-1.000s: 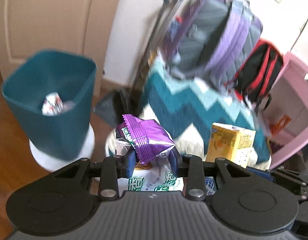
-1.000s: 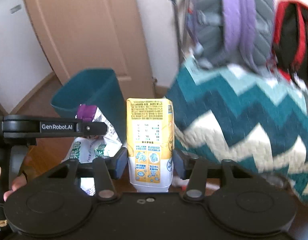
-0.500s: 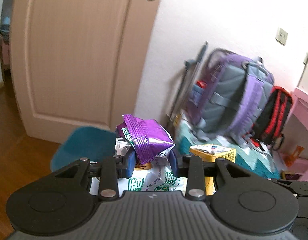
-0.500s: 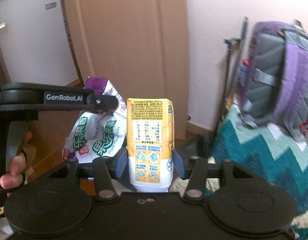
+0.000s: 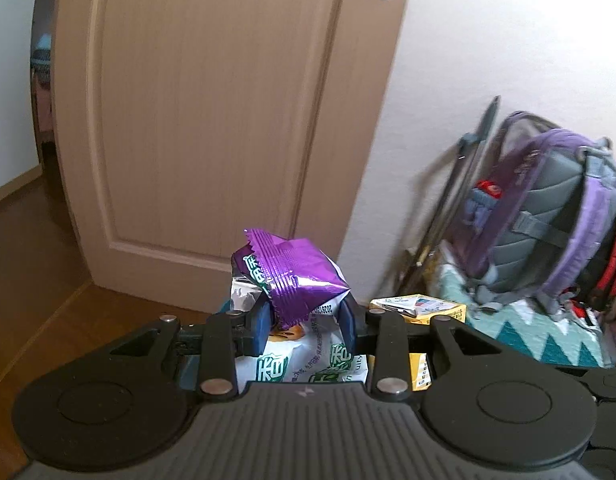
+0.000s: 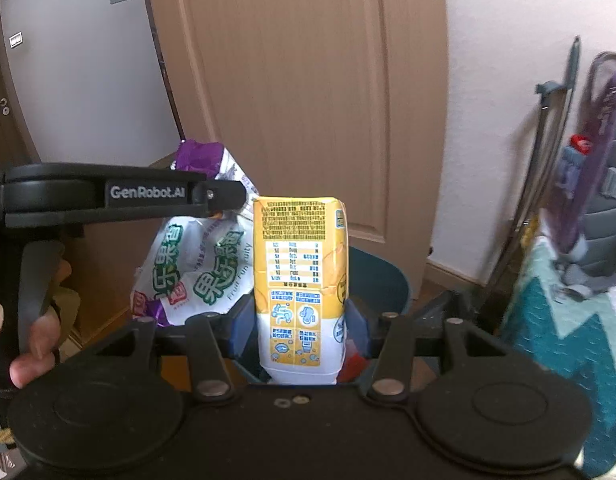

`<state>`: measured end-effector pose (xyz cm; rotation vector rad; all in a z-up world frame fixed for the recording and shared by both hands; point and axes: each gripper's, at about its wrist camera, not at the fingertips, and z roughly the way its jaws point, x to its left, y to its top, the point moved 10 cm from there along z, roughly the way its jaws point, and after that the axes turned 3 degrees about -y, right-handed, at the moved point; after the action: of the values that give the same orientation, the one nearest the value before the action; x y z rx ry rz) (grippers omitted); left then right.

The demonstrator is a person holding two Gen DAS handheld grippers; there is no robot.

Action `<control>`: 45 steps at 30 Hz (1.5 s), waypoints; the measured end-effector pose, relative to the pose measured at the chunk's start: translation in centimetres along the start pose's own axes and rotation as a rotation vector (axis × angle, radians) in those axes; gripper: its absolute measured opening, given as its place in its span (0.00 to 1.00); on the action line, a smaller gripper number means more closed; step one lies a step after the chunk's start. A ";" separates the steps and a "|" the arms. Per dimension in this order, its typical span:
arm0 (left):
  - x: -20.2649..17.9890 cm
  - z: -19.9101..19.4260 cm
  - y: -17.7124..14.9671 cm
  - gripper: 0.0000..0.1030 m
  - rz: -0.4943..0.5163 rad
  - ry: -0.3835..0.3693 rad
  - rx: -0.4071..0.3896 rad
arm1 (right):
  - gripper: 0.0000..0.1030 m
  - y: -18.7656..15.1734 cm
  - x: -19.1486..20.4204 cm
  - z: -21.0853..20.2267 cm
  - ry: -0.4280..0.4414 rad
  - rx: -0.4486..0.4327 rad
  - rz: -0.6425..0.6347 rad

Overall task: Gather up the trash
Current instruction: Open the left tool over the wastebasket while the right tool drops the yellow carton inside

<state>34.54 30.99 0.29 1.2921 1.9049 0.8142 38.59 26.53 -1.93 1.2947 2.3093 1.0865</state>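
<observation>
In the left wrist view, the left gripper (image 5: 306, 326) is seen at the lower centre of the frame, closed on a purple snack wrapper (image 5: 290, 276), which is pinched between the two blue pads (image 5: 255, 330). The crimped top of the wrapper is raised above the pads, and its white body with green lettering is seen hanging below them. Just to the right of the gripper, the top of a yellow drink carton (image 5: 420, 307) is visible. A brown door (image 5: 212, 112) fills the upper left and centre of that frame, and a purple and grey backpack (image 5: 548, 208) is propped at the right, above a teal zigzag blanket (image 5: 548, 328).

In the right wrist view, the right gripper (image 6: 299, 332) is shown at the lower centre, closed on the yellow drink carton (image 6: 302, 280), which is held upright between the pads. Behind the carton, at the centre right, the rim of a dark teal bin (image 6: 382, 276) is partly seen; the carton is held in front of and above it. To the left of the carton, the snack wrapper (image 6: 196, 264) is seen gripped by the other tool, whose black arm crosses the left of the frame. A hand (image 6: 32, 320) is visible at the left edge, wrapped around that tool's handle. The blanket (image 6: 564, 320) is seen at the lower right.
</observation>
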 end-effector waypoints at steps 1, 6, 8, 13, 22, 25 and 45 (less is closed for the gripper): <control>0.5 1.0 -0.2 0.33 -0.005 0.002 0.010 | 0.47 0.0 0.1 1.0 -0.001 0.009 -0.001; 2.5 5.3 -1.7 0.33 -0.025 0.029 0.062 | 0.48 -0.6 -0.1 5.7 -0.015 0.061 -0.012; 3.0 6.6 -2.4 0.33 -0.035 0.028 0.080 | 0.48 -1.2 -0.3 7.2 -0.026 0.084 -0.022; 3.6 9.9 -4.4 0.33 -0.040 0.024 0.128 | 0.48 -2.8 -1.4 10.0 -0.040 0.142 -0.024; 3.7 13.8 -8.9 0.34 -0.035 0.021 0.228 | 0.48 -5.5 -1.4 12.2 -0.055 0.235 -0.076; 3.7 14.5 -10.1 0.35 -0.026 0.018 0.259 | 0.48 -5.5 -1.4 12.3 -0.057 0.237 -0.088; 3.0 10.0 -8.2 0.82 -0.062 -0.024 0.213 | 0.51 -5.1 -3.0 5.3 -0.047 0.142 0.006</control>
<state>37.67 32.45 -12.51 1.3541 2.0449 0.5736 40.16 24.98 -9.58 1.3632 2.3864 0.8975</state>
